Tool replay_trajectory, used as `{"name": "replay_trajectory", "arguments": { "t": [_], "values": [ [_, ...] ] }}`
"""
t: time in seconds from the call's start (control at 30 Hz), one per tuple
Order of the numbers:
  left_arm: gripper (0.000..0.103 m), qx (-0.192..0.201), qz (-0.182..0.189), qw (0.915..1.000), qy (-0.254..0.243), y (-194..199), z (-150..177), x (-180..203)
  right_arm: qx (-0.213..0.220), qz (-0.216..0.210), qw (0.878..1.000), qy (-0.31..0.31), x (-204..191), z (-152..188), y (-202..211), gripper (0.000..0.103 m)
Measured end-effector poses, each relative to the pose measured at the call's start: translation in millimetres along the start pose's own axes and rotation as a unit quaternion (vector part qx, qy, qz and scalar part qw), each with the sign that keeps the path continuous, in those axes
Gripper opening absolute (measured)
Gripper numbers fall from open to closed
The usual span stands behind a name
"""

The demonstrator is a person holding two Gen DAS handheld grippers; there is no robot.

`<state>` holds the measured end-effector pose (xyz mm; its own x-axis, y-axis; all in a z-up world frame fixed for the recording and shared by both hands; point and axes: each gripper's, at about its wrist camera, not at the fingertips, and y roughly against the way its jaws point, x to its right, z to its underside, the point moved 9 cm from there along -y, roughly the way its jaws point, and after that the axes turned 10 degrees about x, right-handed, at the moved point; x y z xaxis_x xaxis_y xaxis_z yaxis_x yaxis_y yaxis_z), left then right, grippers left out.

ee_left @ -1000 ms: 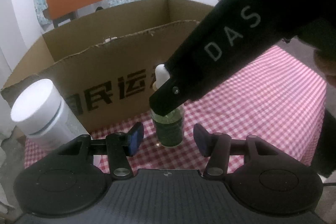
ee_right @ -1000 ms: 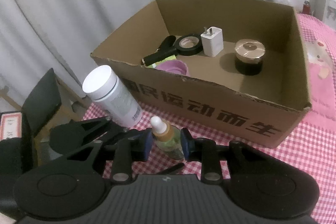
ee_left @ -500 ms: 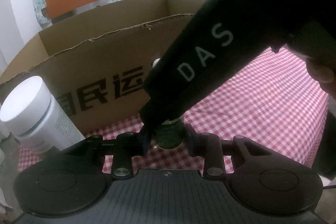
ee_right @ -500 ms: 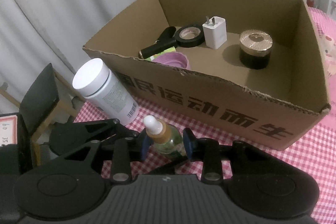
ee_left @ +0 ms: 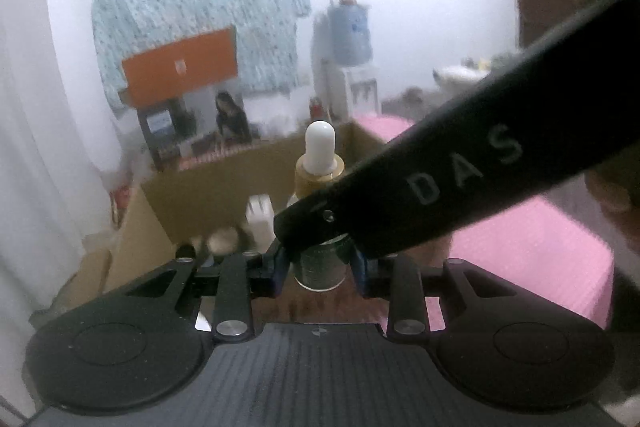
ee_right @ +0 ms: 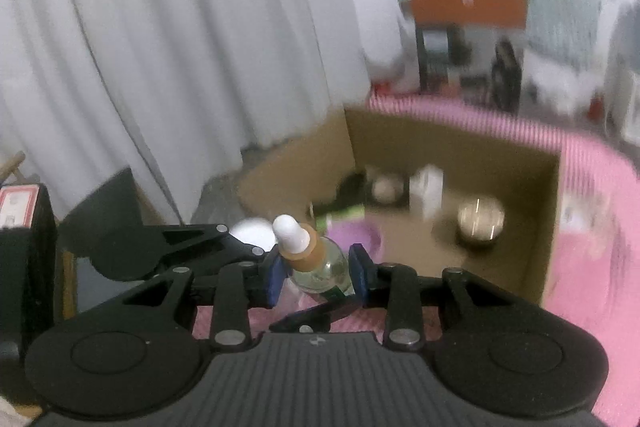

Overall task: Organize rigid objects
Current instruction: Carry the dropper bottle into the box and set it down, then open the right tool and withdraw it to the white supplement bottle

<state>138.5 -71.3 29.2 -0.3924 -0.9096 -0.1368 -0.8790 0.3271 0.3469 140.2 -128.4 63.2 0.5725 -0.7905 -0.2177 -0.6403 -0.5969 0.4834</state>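
- Against the frame a second before, we saw the dropper bottle [ee_left: 320, 259] had left the checked cloth; both grippers had risen with it, and the cardboard box [ee_left: 224, 195] that once towered over us lay below, its inside open to view.
- The left gripper [ee_left: 319, 269] had just been closing; its blue pads [ee_left: 279, 267] were clamped on the bottle's lower glass body, where a second earlier they stood apart with the bottle ahead of them.
- The right gripper [ee_right: 317, 272] pressed the same bottle [ee_right: 316, 263] from either side, a little below its amber collar; in the left wrist view its black finger crossed in front of the bottle's shoulder.
- The bottle stood nearly upright, white bulb on top, held in the air before the box's near wall.
- From left to right in the right wrist view we saw pale curtains [ee_right: 180, 47], the box [ee_right: 532, 227] with blurred things inside, and the pink checked cloth [ee_right: 592, 267].
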Motion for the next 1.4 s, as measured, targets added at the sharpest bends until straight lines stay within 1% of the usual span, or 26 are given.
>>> {"name": "replay_trajectory", "arguments": {
  "t": [0.07, 0.13, 0.2, 0.3, 0.37, 0.53, 0.6, 0.73, 0.77, 0.83, 0.93, 1.0, 1.07, 1.2, 1.3, 1.4],
  "values": [
    [0.031, -0.001, -0.002, 1.0, 0.01, -8, -13, -8, 0.011, -0.005, 1.0, 0.007, 2, -17, -1, 0.037],
    [0.031, -0.01, -0.002, 0.9997, 0.023, -23, -20, -15, 0.011, -0.01, 1.0, 0.008, 10, -32, -9, 0.037],
    [0.031, -0.027, -0.004, 0.9988, 0.039, -40, -21, -23, 0.002, -0.014, 1.0, 0.0, 20, -41, -22, 0.037],
    [0.031, -0.061, -0.009, 0.9958, 0.069, -68, -13, -32, -0.026, -0.022, 0.999, -0.022, 40, -48, -50, 0.037],
    [0.031, -0.085, -0.01, 0.9923, 0.09, -83, -4, -37, -0.051, -0.028, 0.997, -0.041, 55, -47, -72, 0.037],
    [0.031, -0.139, -0.018, 0.9791, 0.147, -123, 16, -54, -0.104, -0.04, 0.991, -0.08, 89, -37, -122, 0.037],
    [0.031, -0.155, -0.024, 0.9744, 0.161, -134, 19, -58, -0.116, -0.041, 0.989, -0.085, 100, -34, -136, 0.037],
    [0.032, -0.176, -0.042, 0.968, 0.175, -148, 22, -64, -0.133, -0.042, 0.986, -0.088, 116, -25, -158, 0.037],
    [0.033, -0.182, -0.046, 0.9646, 0.185, -150, 24, -66, -0.137, -0.043, 0.986, -0.088, 118, -24, -163, 0.037],
    [0.033, -0.195, -0.047, 0.9587, 0.202, -159, 28, -72, -0.143, -0.048, 0.984, -0.091, 121, -20, -170, 0.037],
    [0.033, -0.21, -0.048, 0.9525, 0.215, -161, 32, -74, -0.151, -0.055, 0.982, -0.095, 125, -13, -179, 0.037],
    [0.036, -0.213, -0.048, 0.9489, 0.228, -161, 33, -75, -0.155, -0.058, 0.982, -0.094, 125, -9, -180, 0.036],
    [0.04, -0.214, -0.048, 0.9491, 0.226, -161, 32, -74, -0.158, -0.059, 0.982, -0.089, 125, -8, -181, 0.036],
    [0.05, -0.203, -0.055, 0.955, 0.209, -158, 28, -71, -0.168, -0.062, 0.979, -0.097, 126, -3, -186, 0.037],
    [0.055, -0.196, -0.056, 0.9589, 0.198, -157, 26, -70, -0.167, -0.067, 0.979, -0.1, 124, -3, -184, 0.037],
    [0.057, -0.194, -0.058, 0.9608, 0.19, -153, 25, -68, -0.166, -0.061, 0.98, -0.091, 120, -4, -181, 0.038]
  ]
}}
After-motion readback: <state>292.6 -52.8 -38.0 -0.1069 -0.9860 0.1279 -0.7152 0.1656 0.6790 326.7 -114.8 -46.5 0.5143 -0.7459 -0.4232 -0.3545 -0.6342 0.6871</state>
